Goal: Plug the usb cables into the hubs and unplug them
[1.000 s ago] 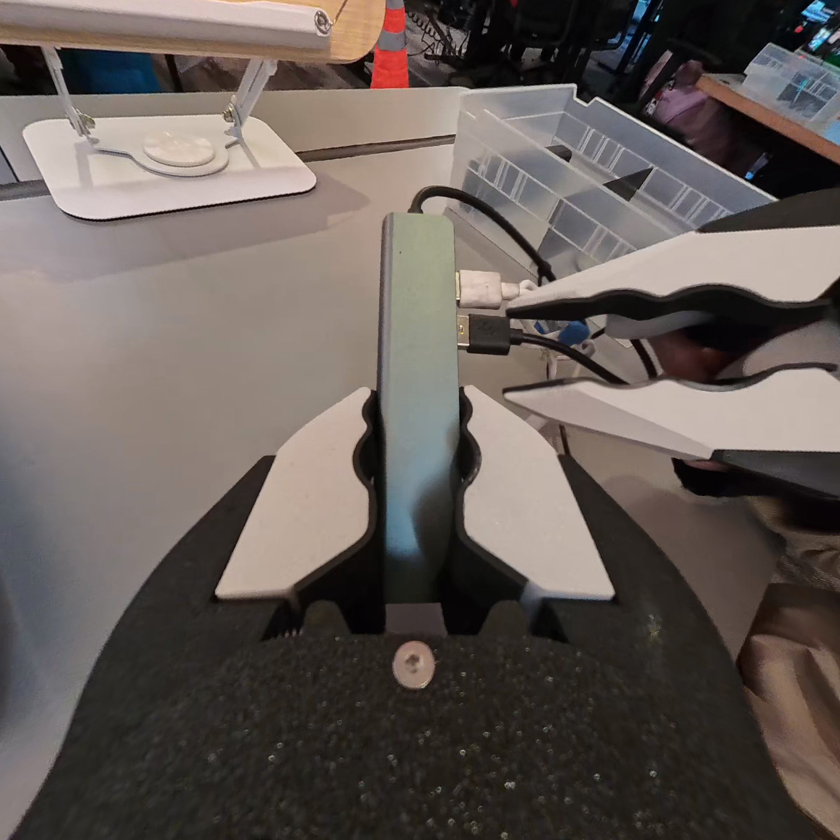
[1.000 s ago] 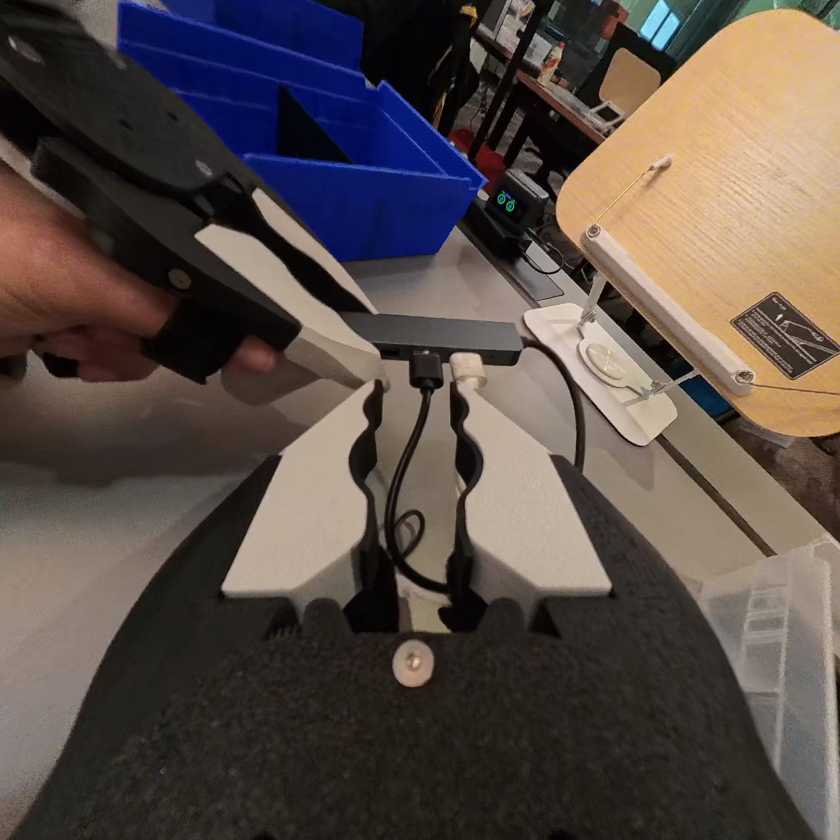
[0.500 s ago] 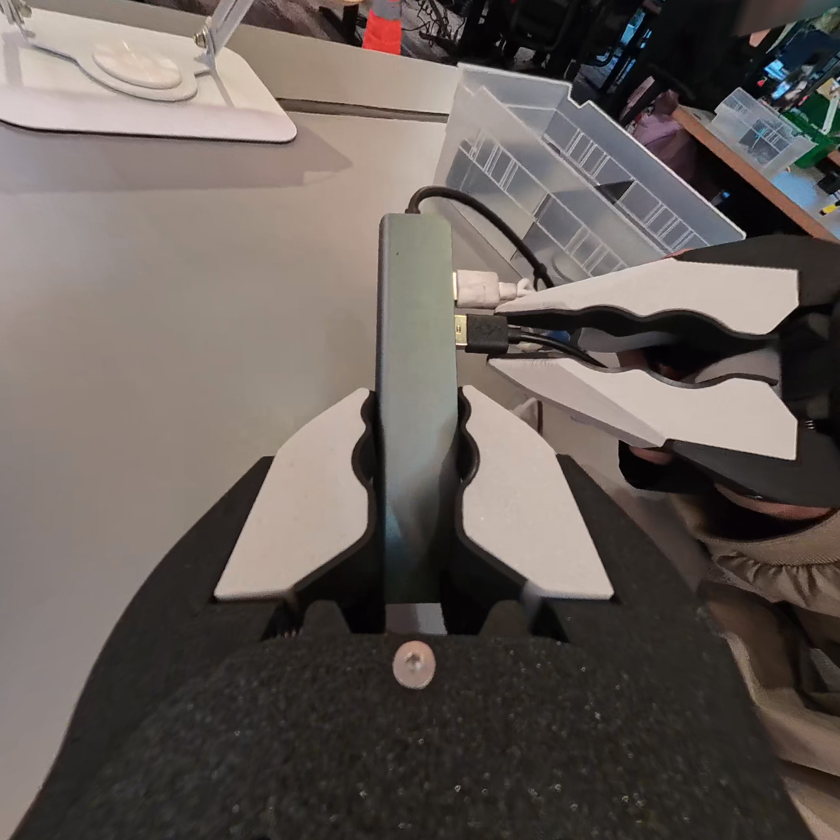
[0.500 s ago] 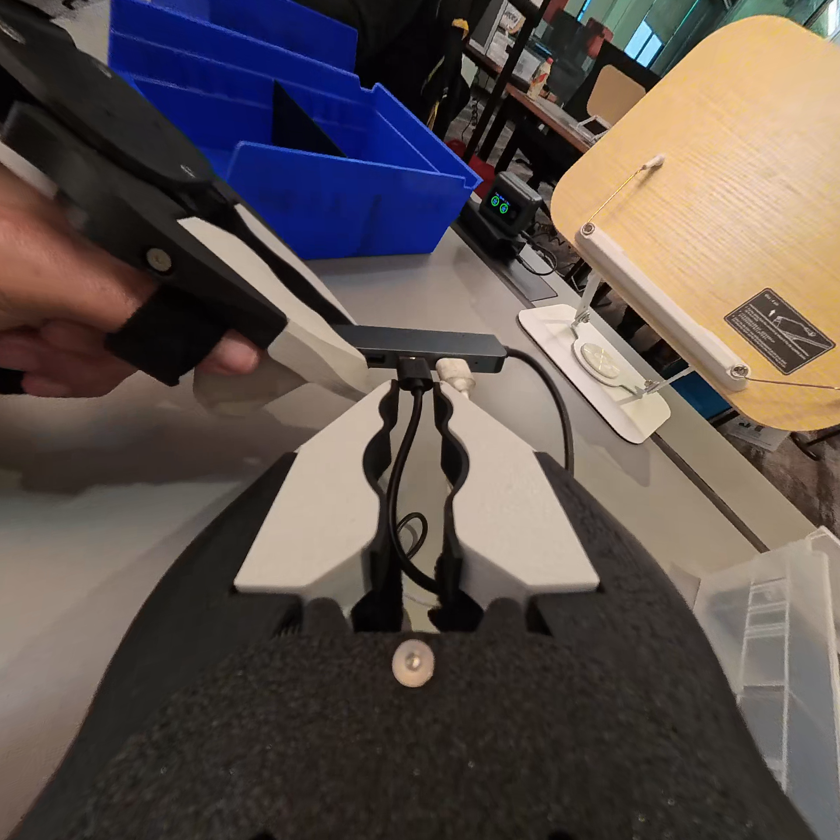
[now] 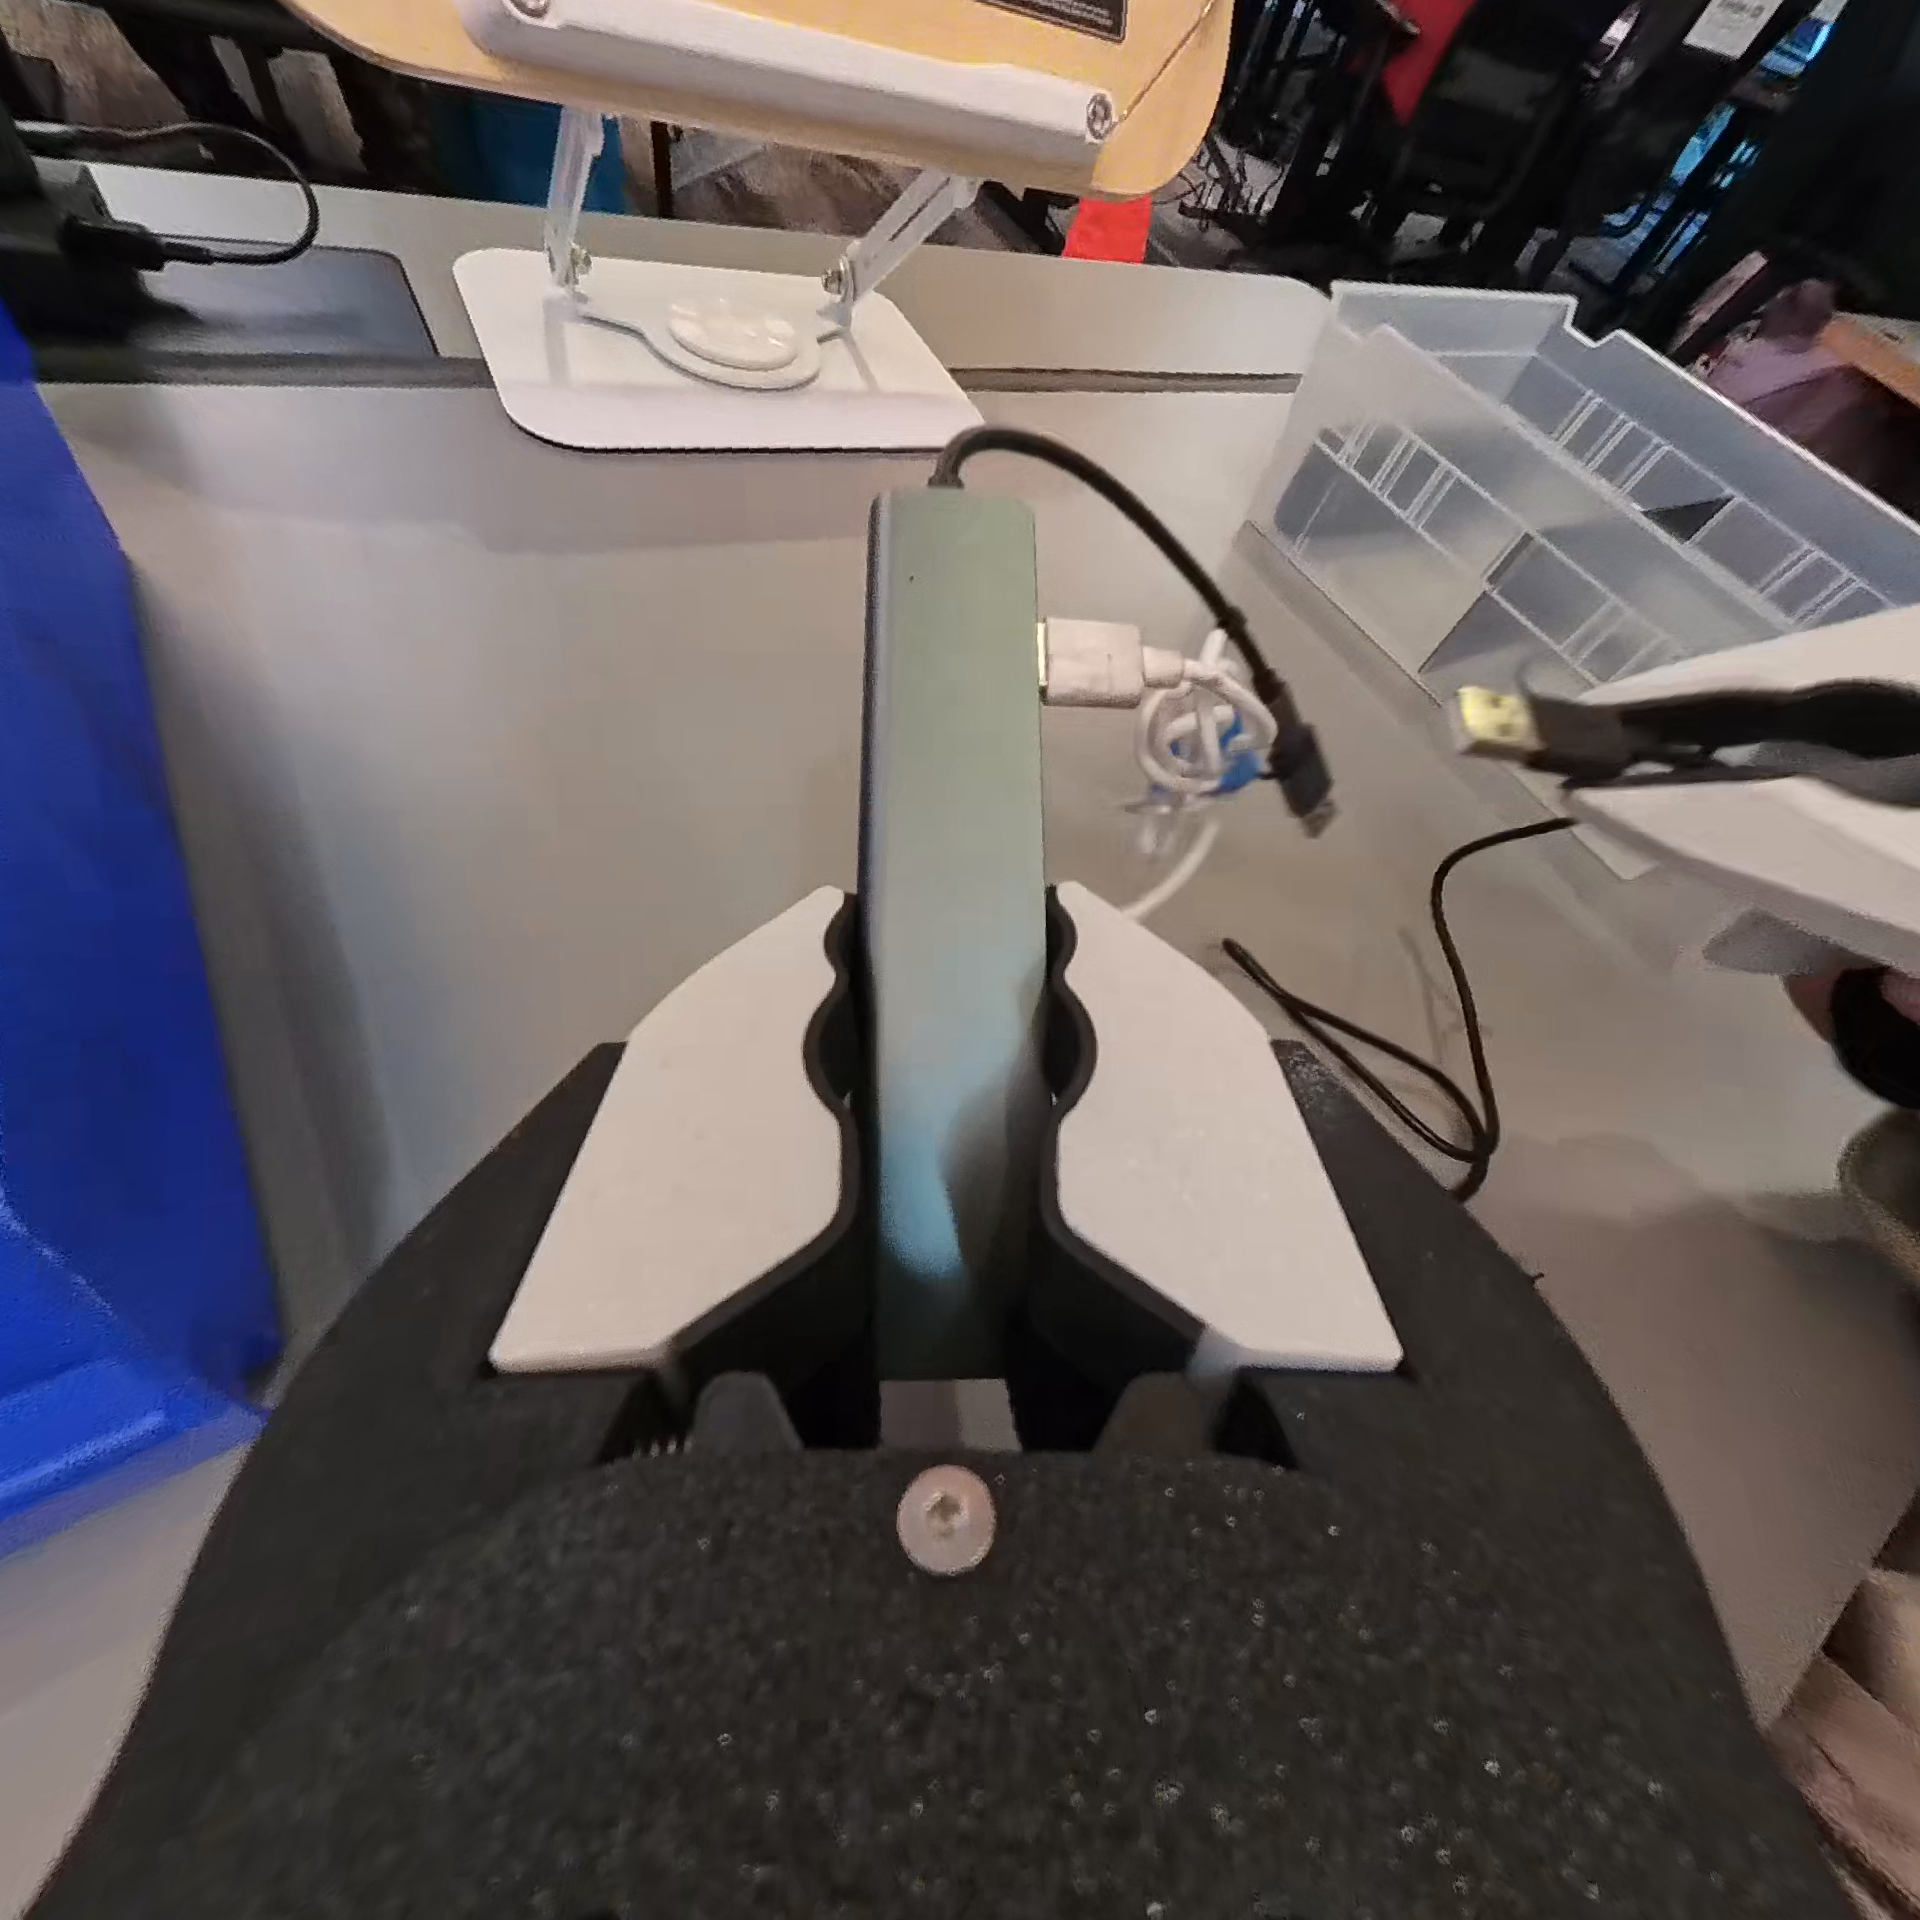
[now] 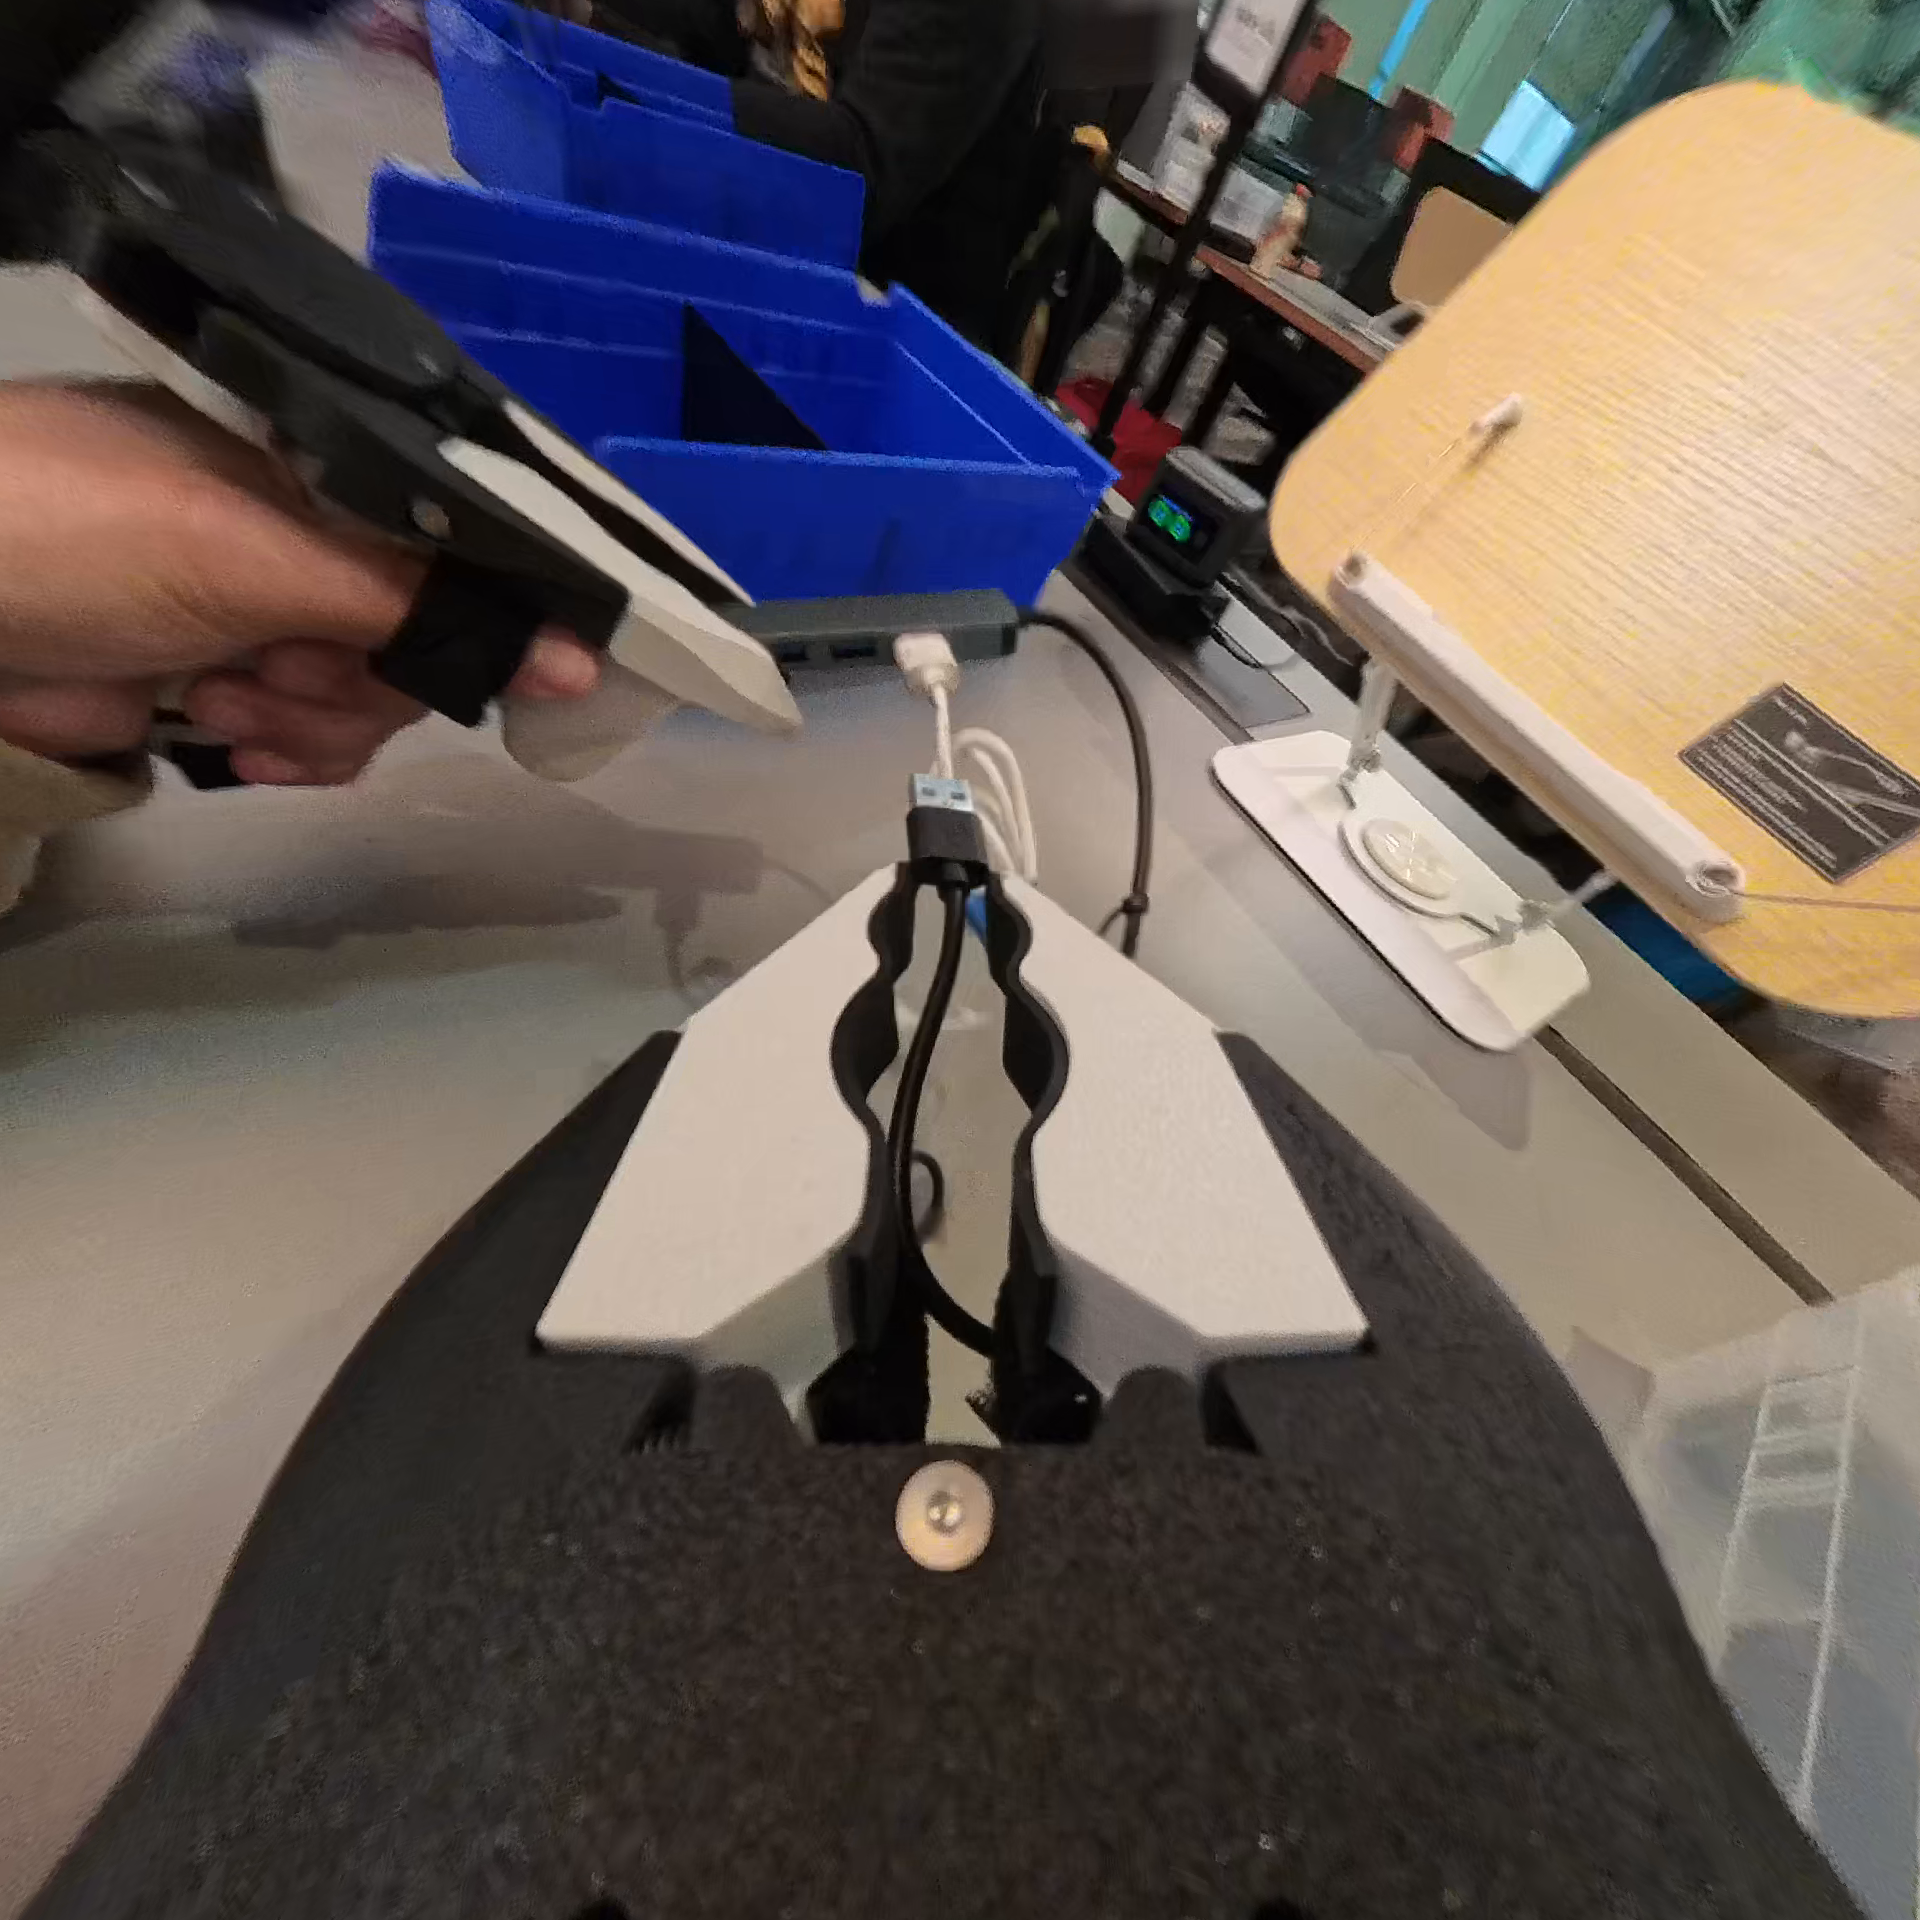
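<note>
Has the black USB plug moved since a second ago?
Yes. The black USB plug has left the hub and come back toward the right gripper's camera, clamped in the right gripper; the white plug remains plugged in.

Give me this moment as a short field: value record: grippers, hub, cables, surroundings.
left gripper: shut on the hub
hub: dark grey, held clear along the fingers
right gripper: shut on the black USB plug
black USB plug: out of the hub, apart from it
white USB plug: seated in hub's side port
hub's own cable: black, hanging loose
blue bin: behind hub
clear organizer: on table
</note>
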The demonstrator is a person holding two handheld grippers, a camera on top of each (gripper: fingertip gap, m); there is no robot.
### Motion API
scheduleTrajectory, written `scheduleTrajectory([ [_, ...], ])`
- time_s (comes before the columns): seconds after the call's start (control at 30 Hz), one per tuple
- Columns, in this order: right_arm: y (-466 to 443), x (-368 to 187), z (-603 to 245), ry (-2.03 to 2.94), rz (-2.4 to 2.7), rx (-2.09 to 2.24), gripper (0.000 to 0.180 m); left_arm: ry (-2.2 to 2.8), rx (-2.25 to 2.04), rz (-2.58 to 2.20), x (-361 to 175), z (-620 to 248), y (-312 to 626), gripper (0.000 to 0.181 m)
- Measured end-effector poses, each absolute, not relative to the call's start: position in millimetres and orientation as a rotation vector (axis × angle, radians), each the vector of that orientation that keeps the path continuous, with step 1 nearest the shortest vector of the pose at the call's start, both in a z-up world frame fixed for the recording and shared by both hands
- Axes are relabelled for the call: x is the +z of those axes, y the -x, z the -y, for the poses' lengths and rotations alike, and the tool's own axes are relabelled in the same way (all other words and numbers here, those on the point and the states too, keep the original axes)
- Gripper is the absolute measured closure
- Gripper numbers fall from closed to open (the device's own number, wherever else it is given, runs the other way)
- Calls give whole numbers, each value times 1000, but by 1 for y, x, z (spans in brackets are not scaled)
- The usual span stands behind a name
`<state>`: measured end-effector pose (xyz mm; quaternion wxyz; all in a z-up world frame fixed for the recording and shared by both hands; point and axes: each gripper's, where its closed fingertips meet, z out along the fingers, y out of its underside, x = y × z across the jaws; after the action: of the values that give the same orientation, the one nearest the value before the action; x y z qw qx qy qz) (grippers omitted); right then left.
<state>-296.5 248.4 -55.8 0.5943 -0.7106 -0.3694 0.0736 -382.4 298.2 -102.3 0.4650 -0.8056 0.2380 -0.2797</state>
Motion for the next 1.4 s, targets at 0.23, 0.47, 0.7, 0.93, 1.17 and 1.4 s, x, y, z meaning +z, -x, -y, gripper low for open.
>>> scheduleTrajectory([
  [0.23, 234, 67, -235, 1490, 686, 305, 167, 1982, -646, -583, -109, -301, 386, 149],
  [0.47, 146, 170, -222, 1361, 516, 248, 166, 1968, -666, -572, -101, -293, 384, 149],
  [0.7, 88, 269, -205, 1292, 470, 106, 166, 1965, -664, -641, -109, -281, 379, 149],
  [0.93, 30, 291, -219, 1370, 430, -11, 167, 1973, -707, -633, -112, -278, 379, 149],
  [1.17, -4, 217, -247, 1510, 342, 37, 167, 1973, -730, -629, -112, -278, 380, 149],
  [1.4, -26, 149, -259, 1646, 275, 84, 167, 1987, -753, -656, -117, -275, 374, 149],
])
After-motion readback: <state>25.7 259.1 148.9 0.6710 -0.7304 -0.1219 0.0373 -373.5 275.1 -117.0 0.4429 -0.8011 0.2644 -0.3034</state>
